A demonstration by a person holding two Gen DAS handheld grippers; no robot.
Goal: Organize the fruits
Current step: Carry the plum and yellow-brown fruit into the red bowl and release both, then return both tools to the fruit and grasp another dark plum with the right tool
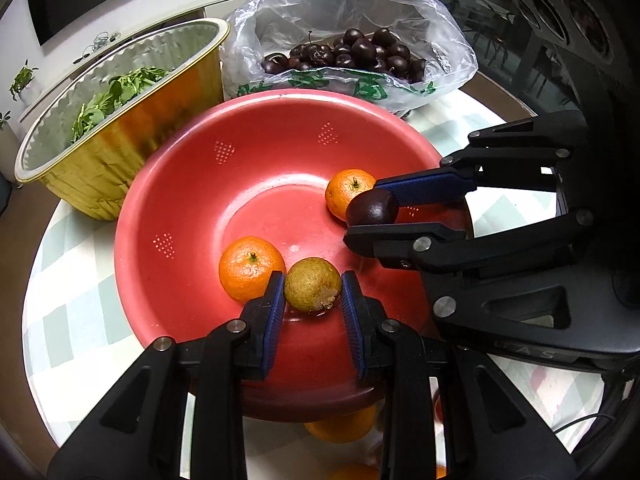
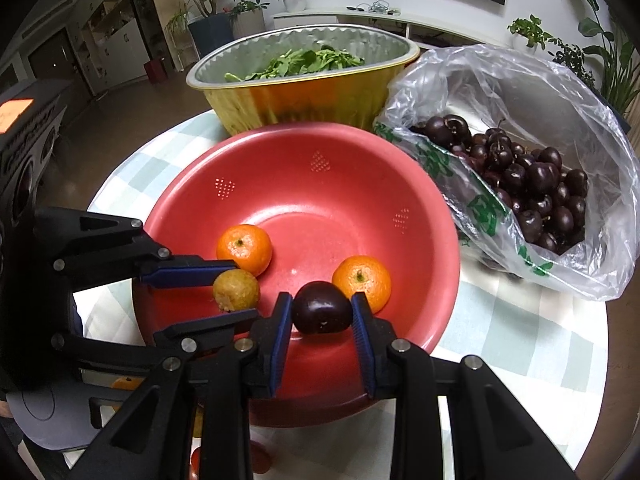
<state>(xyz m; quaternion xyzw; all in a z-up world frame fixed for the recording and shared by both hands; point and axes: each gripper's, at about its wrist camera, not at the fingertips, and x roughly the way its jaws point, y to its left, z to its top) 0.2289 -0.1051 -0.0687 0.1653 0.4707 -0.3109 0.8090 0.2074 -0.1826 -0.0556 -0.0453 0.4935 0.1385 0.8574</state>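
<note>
Left wrist view: the left gripper (image 1: 313, 286) has its jaws clamped on a greenish-brown fruit (image 1: 313, 285), the right gripper (image 1: 372, 209) pinching a dark plum (image 1: 372, 208) at two o'clock, both poised over the red bowl (image 1: 192, 184), probably for dropping beside two tangerines (image 1: 252, 268).

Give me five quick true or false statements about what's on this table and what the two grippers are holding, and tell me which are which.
1. The left gripper is shut on a greenish-brown fruit. True.
2. The right gripper holds a mandarin. False: it is shut on a dark plum.
3. Two mandarins lie in the red bowl. True.
4. The plastic bag holds green leaves. False: it holds dark cherries; the leaves are in the gold foil tub.
5. The red bowl is solid all over. False: it has small patches of holes.
</note>
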